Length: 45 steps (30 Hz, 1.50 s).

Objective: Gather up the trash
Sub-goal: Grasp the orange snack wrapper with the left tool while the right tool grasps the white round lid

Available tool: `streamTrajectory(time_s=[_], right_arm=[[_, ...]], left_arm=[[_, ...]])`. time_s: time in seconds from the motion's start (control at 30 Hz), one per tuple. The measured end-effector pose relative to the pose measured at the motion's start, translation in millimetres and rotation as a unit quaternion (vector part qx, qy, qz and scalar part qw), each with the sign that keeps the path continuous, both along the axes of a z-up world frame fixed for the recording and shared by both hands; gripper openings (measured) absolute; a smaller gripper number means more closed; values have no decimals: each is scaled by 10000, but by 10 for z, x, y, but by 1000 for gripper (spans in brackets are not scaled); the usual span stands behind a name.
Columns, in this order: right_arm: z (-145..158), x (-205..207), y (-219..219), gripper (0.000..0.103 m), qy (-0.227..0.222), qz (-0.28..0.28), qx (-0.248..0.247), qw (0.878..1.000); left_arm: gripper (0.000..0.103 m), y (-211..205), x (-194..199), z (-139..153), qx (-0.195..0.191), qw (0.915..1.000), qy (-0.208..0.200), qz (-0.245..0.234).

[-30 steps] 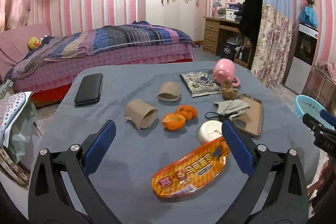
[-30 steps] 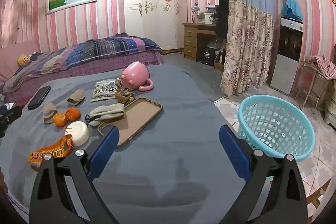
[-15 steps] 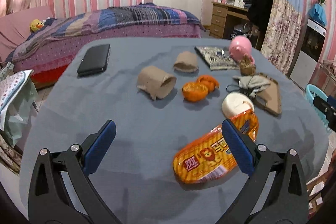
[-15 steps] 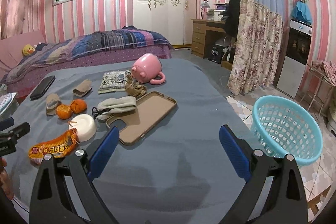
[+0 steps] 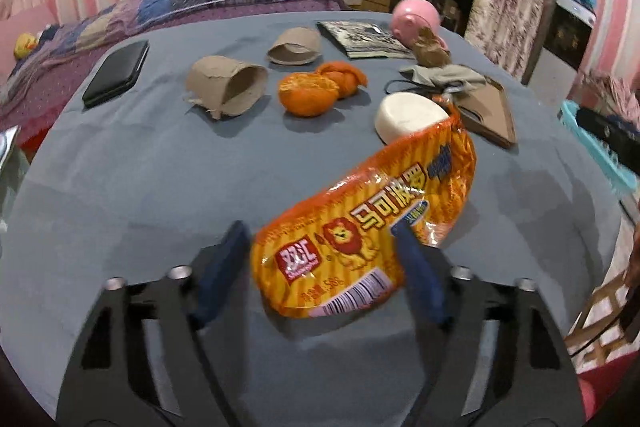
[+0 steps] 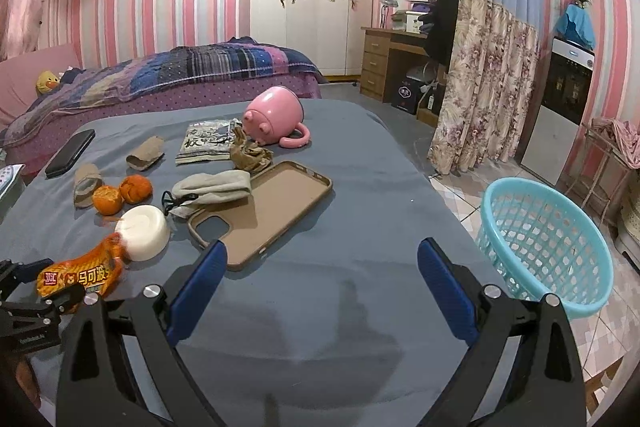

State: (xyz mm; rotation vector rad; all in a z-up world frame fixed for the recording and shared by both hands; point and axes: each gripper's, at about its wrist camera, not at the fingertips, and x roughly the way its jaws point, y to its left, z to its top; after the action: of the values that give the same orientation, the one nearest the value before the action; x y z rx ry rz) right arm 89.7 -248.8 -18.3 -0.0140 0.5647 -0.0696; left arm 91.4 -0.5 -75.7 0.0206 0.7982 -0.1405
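Note:
An orange snack wrapper [image 5: 372,223] lies on the blue-grey table, its far end resting against a white bowl [image 5: 408,115]. My left gripper [image 5: 320,231] is low over the wrapper's near end, which sits between the closing jaws. The right pad meets the wrapper's edge; the left pad stands just beside it. The wrapper lies flat and uncrushed. From the right wrist view, the wrapper [image 6: 80,277] and left gripper [image 6: 52,281] are at the lower left. My right gripper [image 6: 322,247] hovers open over bare cloth, nothing between its fingers. A turquoise basket [image 6: 548,239] stands on the floor at the right.
Two cardboard tubes [image 5: 226,91], orange peels [image 5: 308,97], crumpled brown paper [image 5: 430,47] and a grey cloth [image 5: 444,75] lie further back. A brown phone case [image 6: 264,211], pink mug [image 6: 276,117], booklet [image 5: 364,39] and black phone [image 5: 116,73] are also on the table.
The left gripper has dropped and tilted down onto the wrapper, and its jaws have narrowed from wide open to either side of it. The right gripper has barely moved.

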Motion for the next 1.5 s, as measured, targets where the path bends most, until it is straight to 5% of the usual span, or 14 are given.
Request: streamTrajectory(time_s=[0.1,0.27,0.57,0.93,1.23,1.3,1.5], right_arm=[[-14,19,19,94,26,-3,-16,10000],[-35,43,92,94,84,66,16,9999],[-181,234,457,94,308,499,16,9983],[-380,539,1091,92,810,1352,455,9865],[-500,707,1375,73,1217,1730,126,9773],[-500,729,1418,60,1253,1873,124,9742],[-416,584,1393,60,1089,2048,77,9727]], left_arm=[[36,-96,-45,11,172,9996,-72,-217],[22,-125,-78,72,225,9991,-142,-337],[21,460,63,549,4,9971,-729,207],[21,1144,372,536,-33,9927,-731,964],[21,1208,423,464,-57,9921,-698,1041],[21,1182,447,456,-7,9922,-686,1037],[21,1065,424,529,21,9922,-703,1034]])
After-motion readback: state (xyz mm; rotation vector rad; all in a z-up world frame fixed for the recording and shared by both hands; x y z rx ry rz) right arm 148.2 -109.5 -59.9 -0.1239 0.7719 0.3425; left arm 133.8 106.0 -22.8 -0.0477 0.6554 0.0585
